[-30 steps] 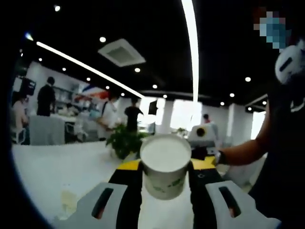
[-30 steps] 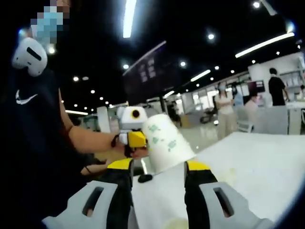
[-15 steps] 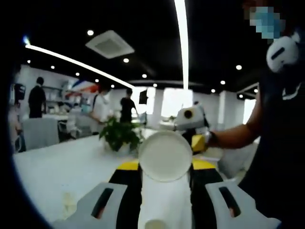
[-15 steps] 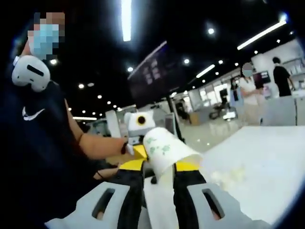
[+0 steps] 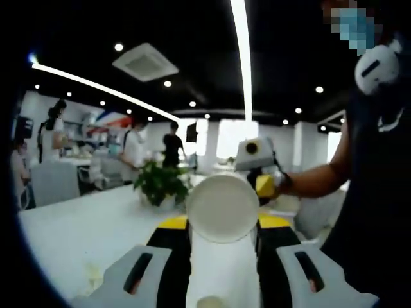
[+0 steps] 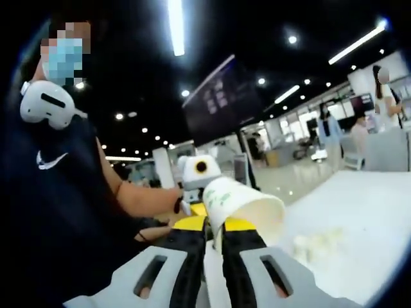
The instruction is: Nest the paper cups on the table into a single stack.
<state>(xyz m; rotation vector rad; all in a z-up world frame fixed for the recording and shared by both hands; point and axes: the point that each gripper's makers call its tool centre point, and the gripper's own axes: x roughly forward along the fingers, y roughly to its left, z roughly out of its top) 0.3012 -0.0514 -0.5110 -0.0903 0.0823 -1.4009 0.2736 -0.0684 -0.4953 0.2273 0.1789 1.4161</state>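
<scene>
Each claw pinches a paper cup up off the white bench (image 5: 77,224), the left claw (image 5: 221,234) one cup (image 5: 222,208) and the right claw (image 6: 215,234) the other cup (image 6: 247,205), so next I think one slides into the other.

We count two paper cups: one white cup (image 5: 222,209) sits between the left gripper's (image 5: 222,221) jaws, and one green-printed cup (image 6: 243,206) sits between the right gripper's (image 6: 214,226) jaws. That makes two grippers. We see one potted plant (image 5: 160,184) and one white table (image 5: 83,224).
</scene>
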